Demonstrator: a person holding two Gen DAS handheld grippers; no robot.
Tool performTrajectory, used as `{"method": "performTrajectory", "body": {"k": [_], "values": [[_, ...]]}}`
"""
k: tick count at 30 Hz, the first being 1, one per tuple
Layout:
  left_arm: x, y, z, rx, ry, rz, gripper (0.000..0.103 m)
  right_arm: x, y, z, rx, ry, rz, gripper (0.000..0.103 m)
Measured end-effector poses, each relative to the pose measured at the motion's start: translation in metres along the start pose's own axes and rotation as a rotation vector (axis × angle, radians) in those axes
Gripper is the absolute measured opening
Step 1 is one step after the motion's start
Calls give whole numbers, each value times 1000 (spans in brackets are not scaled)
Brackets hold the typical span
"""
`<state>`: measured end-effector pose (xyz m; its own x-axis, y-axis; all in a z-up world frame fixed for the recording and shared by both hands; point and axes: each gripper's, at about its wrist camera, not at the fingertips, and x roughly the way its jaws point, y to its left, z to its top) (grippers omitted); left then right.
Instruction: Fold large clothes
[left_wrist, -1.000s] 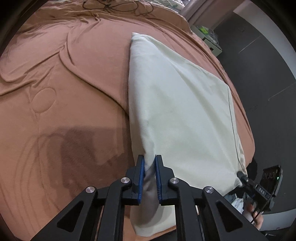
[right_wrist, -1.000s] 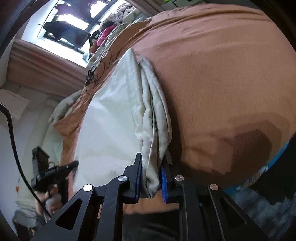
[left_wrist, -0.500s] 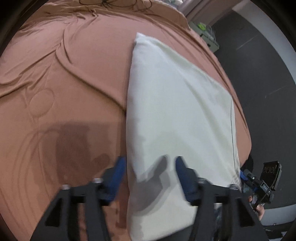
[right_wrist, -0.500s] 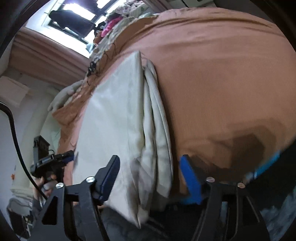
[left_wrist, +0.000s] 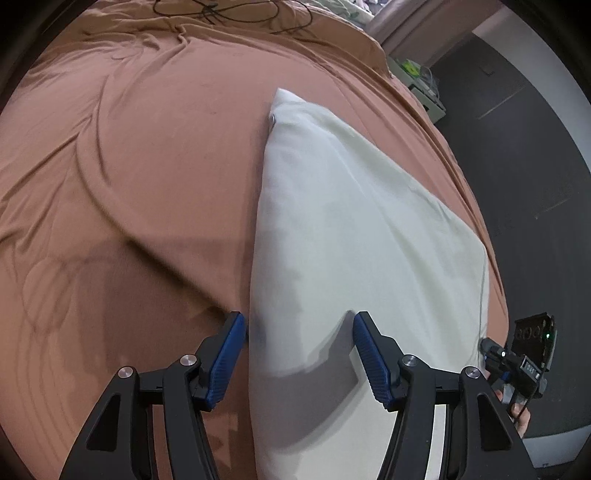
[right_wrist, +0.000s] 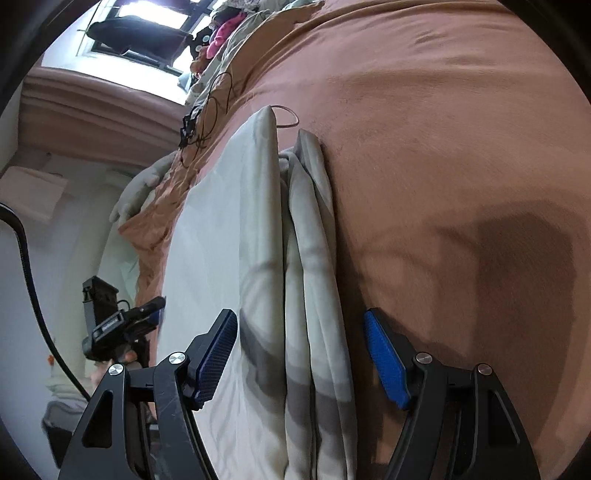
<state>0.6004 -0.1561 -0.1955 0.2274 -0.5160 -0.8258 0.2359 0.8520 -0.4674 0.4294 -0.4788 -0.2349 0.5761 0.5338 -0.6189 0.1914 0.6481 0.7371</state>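
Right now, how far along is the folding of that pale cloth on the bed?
Done: the pale cloth lies doubled on the brown bedspread, its layered edges stacked along one side. In hand: nothing. The left gripper and right gripper have just opened and stand open over its near corners. Left: probably another fold to shrink the long panel, then smoothing.

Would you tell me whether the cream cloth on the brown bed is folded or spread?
Folded: the cream cloth lies flat, with stacked layer edges visible along one side.
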Motion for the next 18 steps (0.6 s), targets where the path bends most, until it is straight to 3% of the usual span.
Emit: {"method": "performTrajectory", "body": {"k": [12,17,18], "values": [[30,-8,48,-5,-16,-2,57,39,10,52,-14,72,42,67],[38,-17,63,2,-33,27,50,44,7,64,17,81,32,54],[39,-18,64,7,-38,34,48,44,6,65,29,78,32,48]]}}
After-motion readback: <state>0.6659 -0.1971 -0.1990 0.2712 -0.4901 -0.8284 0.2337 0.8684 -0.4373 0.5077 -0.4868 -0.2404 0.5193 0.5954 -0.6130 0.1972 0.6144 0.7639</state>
